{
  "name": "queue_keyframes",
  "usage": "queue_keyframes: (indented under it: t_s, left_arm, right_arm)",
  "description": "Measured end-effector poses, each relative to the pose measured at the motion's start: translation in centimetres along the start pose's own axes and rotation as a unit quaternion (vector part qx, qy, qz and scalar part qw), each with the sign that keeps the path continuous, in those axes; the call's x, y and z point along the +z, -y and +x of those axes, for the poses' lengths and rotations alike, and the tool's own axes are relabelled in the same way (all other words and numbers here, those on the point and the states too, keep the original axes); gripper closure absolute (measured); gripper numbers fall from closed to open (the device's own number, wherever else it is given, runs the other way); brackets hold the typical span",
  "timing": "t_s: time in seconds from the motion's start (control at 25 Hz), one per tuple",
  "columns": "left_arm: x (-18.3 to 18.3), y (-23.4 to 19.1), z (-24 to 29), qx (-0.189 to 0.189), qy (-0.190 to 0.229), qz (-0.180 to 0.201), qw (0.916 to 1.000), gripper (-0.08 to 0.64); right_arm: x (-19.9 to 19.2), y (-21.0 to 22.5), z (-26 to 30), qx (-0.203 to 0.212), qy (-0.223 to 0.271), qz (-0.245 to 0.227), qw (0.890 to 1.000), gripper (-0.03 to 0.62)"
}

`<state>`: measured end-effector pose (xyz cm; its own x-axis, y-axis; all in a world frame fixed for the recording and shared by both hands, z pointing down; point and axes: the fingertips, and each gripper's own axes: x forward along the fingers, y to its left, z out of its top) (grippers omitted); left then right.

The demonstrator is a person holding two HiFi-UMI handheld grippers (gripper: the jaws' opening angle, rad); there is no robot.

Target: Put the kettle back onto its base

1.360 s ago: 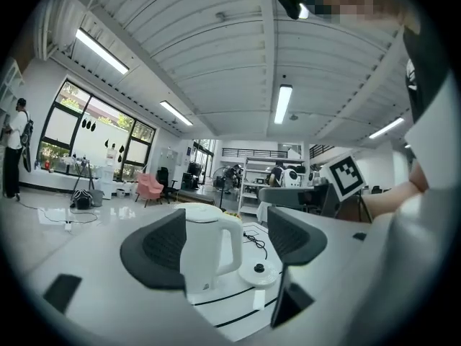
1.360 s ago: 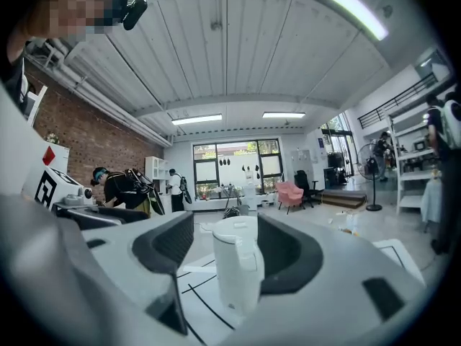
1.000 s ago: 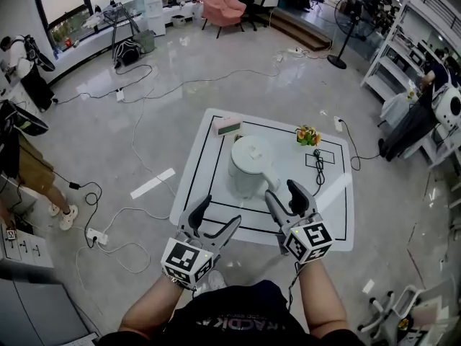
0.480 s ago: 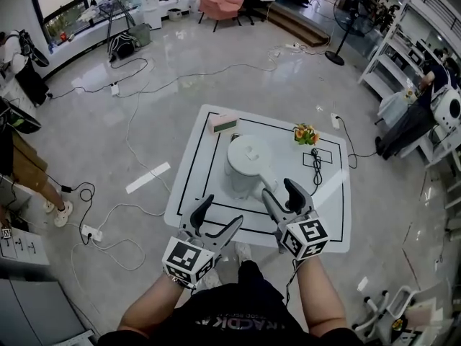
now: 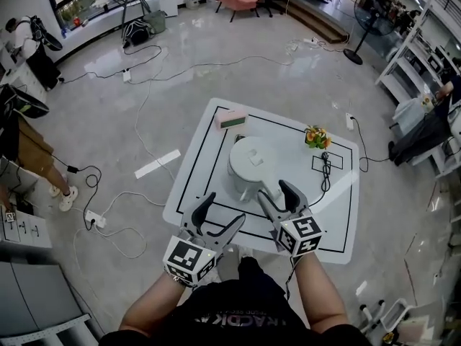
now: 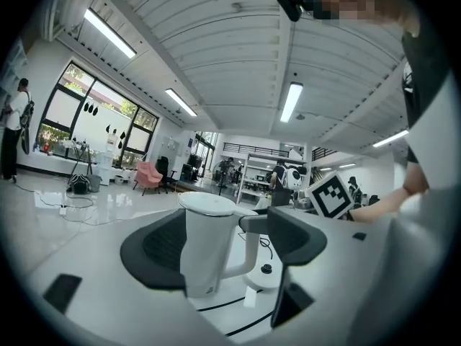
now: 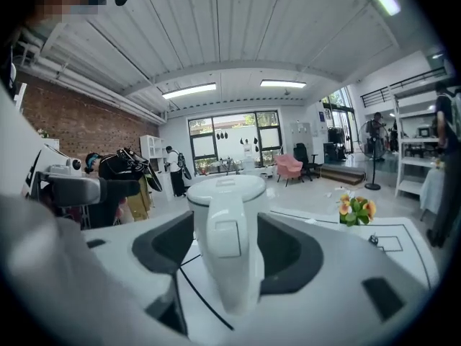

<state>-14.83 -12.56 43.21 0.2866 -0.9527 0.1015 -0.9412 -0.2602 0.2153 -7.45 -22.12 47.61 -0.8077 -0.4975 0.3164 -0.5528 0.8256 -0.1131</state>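
Straddling kettle handle (image 7: 225, 247), right hand-held gripper (image 5: 276, 193) wide; left hand-held gripper (image 5: 220, 211) wide; flowers (image 5: 315, 136) beyond.

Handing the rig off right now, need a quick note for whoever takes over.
The left claw is open and empty, near the front edge of the table.
The right claw is open, jaws either side of the handle of the kettle, not gripping.
The kettle stands upright on the table, off what looks like its base, which lies beside it.
Done: approach. Left: grip handle, lift, seat kettle on base.
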Motion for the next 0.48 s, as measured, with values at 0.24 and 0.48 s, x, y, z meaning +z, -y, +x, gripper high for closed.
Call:
queue_keyframes:
  t_s: [0.24,0.48]
  left_arm:
    - [-0.5,-0.5,0.6,0.013,-0.013,-0.005,0.9998,0.219]
    - [-0.7,-0.5,1.1,0.018,-0.018,-0.007,0.9997,0.219]
  right_arm:
    - [-1.8,0.3,1.7,0.013,-0.026,0.009,1.0,0.333]
    - [-3.7,0.5,2.6,0.021,-0.062,0.003,0.998,0.337]
